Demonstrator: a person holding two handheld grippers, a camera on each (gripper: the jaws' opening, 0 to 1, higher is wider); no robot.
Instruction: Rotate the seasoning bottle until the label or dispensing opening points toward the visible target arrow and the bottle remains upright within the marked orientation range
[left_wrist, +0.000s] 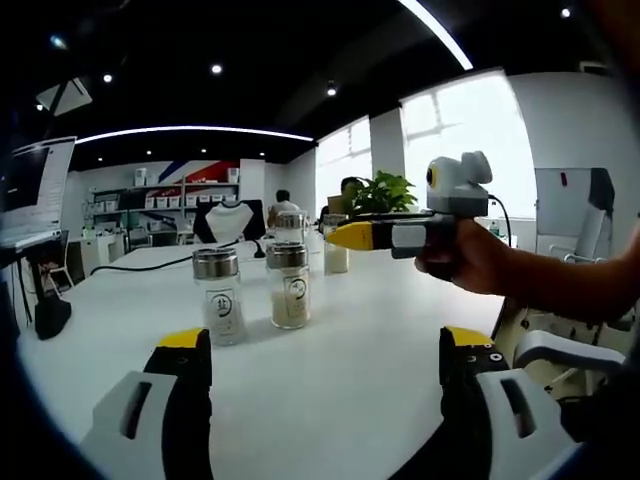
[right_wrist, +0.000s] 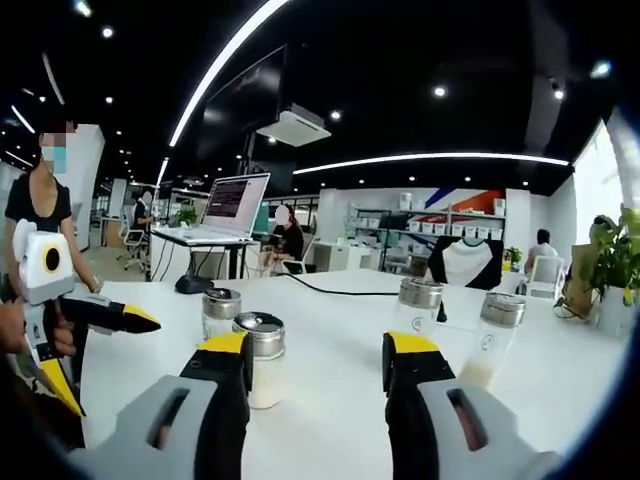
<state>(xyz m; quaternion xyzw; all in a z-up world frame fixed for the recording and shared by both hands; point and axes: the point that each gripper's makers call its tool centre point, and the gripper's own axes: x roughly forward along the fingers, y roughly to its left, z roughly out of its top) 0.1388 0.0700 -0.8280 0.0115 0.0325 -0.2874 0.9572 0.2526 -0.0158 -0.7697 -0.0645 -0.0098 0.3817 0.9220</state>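
Both seasoning bottles (left_wrist: 219, 293) stand upright on the white table (left_wrist: 360, 340) just ahead of the left tool (left_wrist: 325, 375), the nearer one, jaws apart and empty (right tool (right_wrist: 315, 375) likewise).

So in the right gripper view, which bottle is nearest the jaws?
The short bottle beside the left jaw; its perforated lid sits lowest, with the other three bottles farther back.

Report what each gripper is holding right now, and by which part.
Nothing is held. The left gripper and the right gripper both stand open and empty, short of the seasoning bottles on the white table.
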